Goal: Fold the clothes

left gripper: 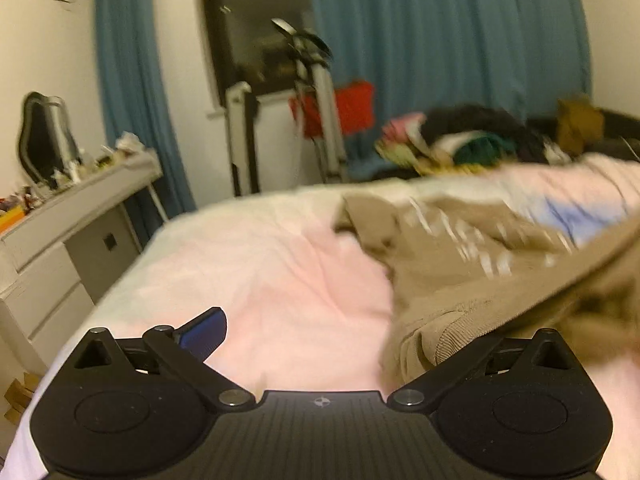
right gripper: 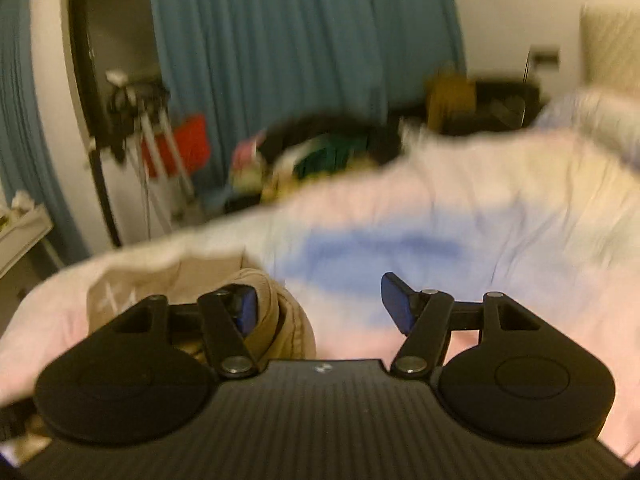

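Observation:
A tan garment (left gripper: 460,264) with white print lies crumpled on the pink bed sheet (left gripper: 260,264), right of centre in the left wrist view. My left gripper (left gripper: 336,340) is open wide. Its left blue finger (left gripper: 202,334) shows over bare sheet, while its right finger is hidden under a ribbed edge of the tan cloth. In the right wrist view my right gripper (right gripper: 320,308) is open. A rolled fold of the tan garment (right gripper: 276,312) rests against its left finger (right gripper: 245,312), and its right finger (right gripper: 396,304) is free above the pink and blue sheet (right gripper: 400,248).
A white dresser (left gripper: 80,216) with clutter stands left of the bed. A pile of mixed clothes (left gripper: 460,140) lies at the bed's far side. Beyond it are blue curtains (left gripper: 440,40), a dark window and a white stand with a red item (left gripper: 352,108).

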